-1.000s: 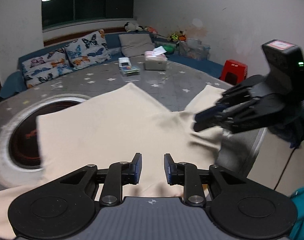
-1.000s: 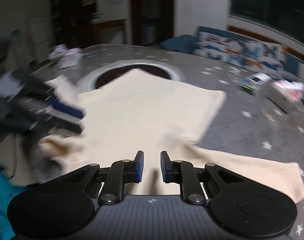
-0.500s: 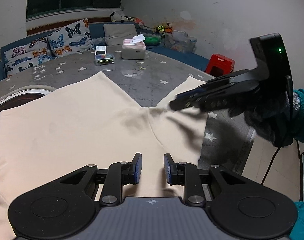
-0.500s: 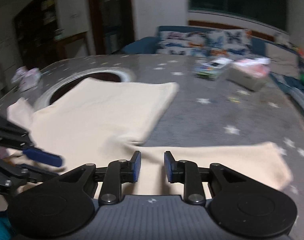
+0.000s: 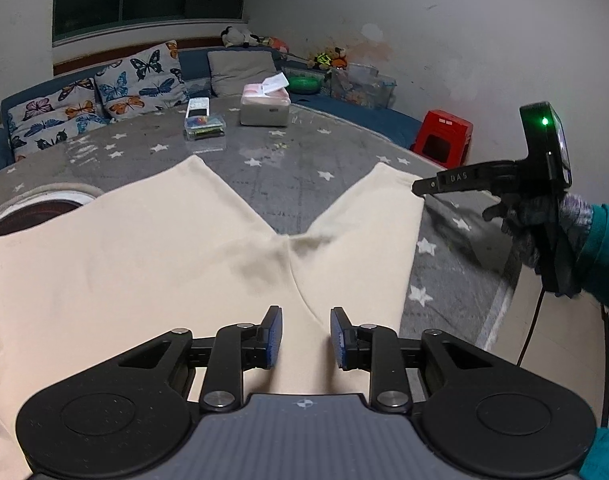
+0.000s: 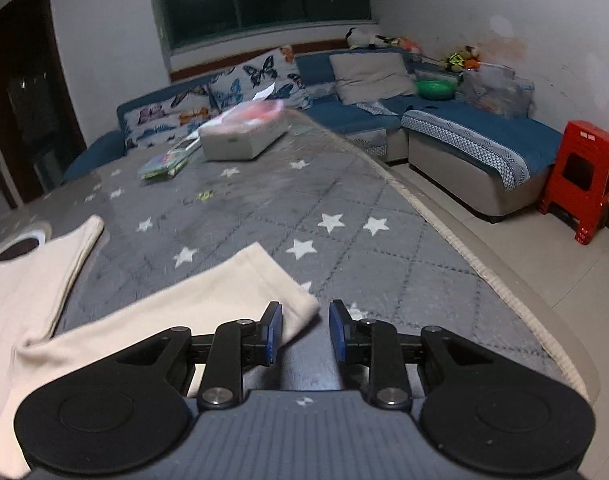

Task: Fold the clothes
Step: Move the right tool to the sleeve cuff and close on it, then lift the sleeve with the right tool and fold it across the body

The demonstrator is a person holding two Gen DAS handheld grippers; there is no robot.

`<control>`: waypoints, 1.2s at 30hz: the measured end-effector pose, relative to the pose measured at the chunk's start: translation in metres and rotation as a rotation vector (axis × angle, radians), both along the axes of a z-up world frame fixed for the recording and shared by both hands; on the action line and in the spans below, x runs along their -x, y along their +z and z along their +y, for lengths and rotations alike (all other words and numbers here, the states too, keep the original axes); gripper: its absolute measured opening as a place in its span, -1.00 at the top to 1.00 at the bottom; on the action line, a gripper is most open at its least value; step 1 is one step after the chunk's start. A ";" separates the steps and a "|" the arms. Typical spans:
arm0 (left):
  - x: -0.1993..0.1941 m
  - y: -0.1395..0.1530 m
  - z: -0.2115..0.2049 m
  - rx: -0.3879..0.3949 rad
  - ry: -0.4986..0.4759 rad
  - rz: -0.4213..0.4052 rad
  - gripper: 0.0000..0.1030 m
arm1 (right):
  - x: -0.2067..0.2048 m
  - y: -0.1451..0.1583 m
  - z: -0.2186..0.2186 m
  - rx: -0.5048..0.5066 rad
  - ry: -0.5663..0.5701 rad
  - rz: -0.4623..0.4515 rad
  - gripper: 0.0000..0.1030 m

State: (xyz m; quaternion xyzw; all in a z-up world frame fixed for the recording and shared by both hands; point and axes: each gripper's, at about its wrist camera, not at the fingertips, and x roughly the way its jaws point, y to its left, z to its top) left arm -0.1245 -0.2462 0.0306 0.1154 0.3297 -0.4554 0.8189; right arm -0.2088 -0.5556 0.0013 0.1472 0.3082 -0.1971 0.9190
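While the cream-coloured long-sleeved fabric garment (image 5: 152,256) lies spread flat on the grey star-patterned quilted table cover (image 5: 288,176), both claws hang over it with nothing between their pads. In the left wrist view the garment's body fills the lower left, and one sleeve (image 5: 368,232) runs out toward one o'clock, its cuff near the table's edge. The left gripper (image 5: 305,338) sits low over the cloth, jaws apart, blue pads clear of the fabric, right above the seam where sleeve meets body. Over at three o'clock in that same view, the right gripper (image 5: 418,189) comes in side-on, held by a dark gloved hand (image 5: 544,224) with a teal sleeve (image 5: 600,248) behind it; its tip is just beside the cuff. Switch to the right wrist view: the right gripper (image 6: 305,332) is parted too, and the cuff end of the sleeve (image 6: 208,300) lies just ahead of its left finger, at about ten o'clock, overlapping that pad in the picture. Whether it touches, I cannot tell. Further out at twelve o'clock on the table sit a white rectangular tissue box (image 5: 265,109) and a clear flat plastic case (image 5: 204,127). Beyond them, butterfly-print cushions (image 5: 104,100) on a blue sofa (image 6: 476,136), and at two o'clock on the floor a red plastic stool (image 6: 580,176).
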 end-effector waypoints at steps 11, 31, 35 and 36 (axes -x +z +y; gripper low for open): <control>-0.018 0.003 -0.029 0.015 0.037 0.009 0.19 | 0.016 0.009 0.000 0.027 -0.029 -0.075 0.91; -0.034 -0.010 -0.069 0.038 0.066 0.061 -0.04 | 0.029 -0.001 -0.007 -0.062 -0.039 -0.098 0.91; -0.032 -0.006 -0.062 0.065 0.078 0.068 -0.05 | 0.043 0.012 -0.007 -0.069 -0.058 -0.144 0.92; -0.029 -0.003 -0.060 0.076 0.073 0.064 -0.05 | 0.046 0.015 -0.007 -0.068 -0.058 -0.152 0.92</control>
